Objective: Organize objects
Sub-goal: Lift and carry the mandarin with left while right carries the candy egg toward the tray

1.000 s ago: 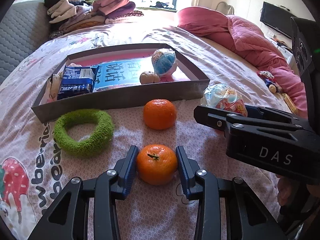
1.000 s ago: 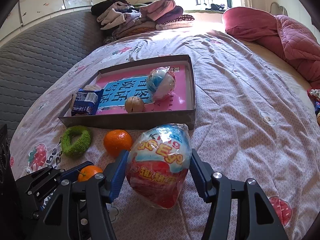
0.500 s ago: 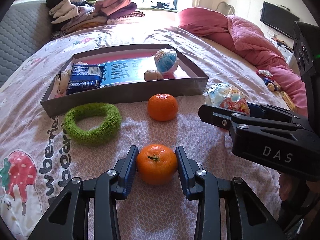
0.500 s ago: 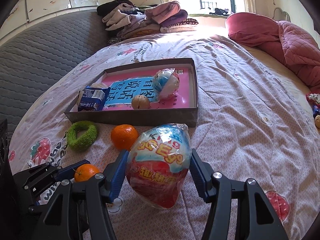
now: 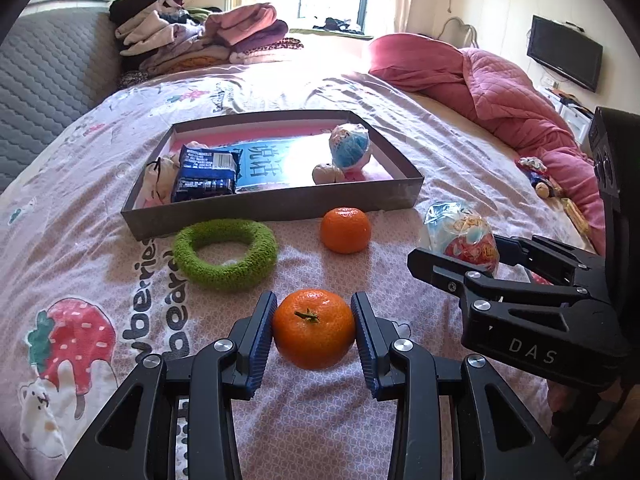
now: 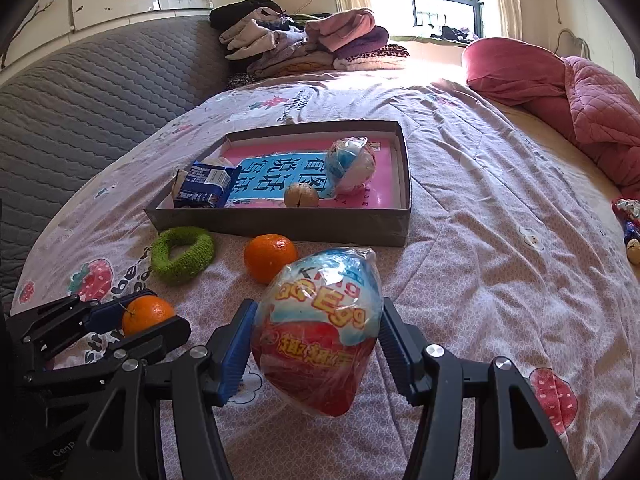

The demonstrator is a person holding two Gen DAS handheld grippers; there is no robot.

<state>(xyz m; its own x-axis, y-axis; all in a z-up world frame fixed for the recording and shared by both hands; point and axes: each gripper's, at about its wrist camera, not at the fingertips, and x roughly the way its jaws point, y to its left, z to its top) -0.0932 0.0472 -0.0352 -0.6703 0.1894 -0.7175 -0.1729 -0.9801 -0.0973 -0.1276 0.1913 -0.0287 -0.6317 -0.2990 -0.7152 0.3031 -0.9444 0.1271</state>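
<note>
Since the earlier frames the box [image 5: 280, 202] and the loose things beside it sit farther off in both views, while each grip is unchanged. The left tool [image 5: 314, 330] is partly closed, its ribbed blue pads pressing a round, dimpled orange [image 5: 313, 328] above the bed [image 5: 420, 92]. The right tool [image 6: 316, 340] stands wider, clamped on a glossy, crinkly egg-shaped packet [image 6: 320, 328]. A second orange [image 5: 346, 229] and a fuzzy green ring [image 5: 225, 254] lie just near of the shallow cardboard box.
</note>
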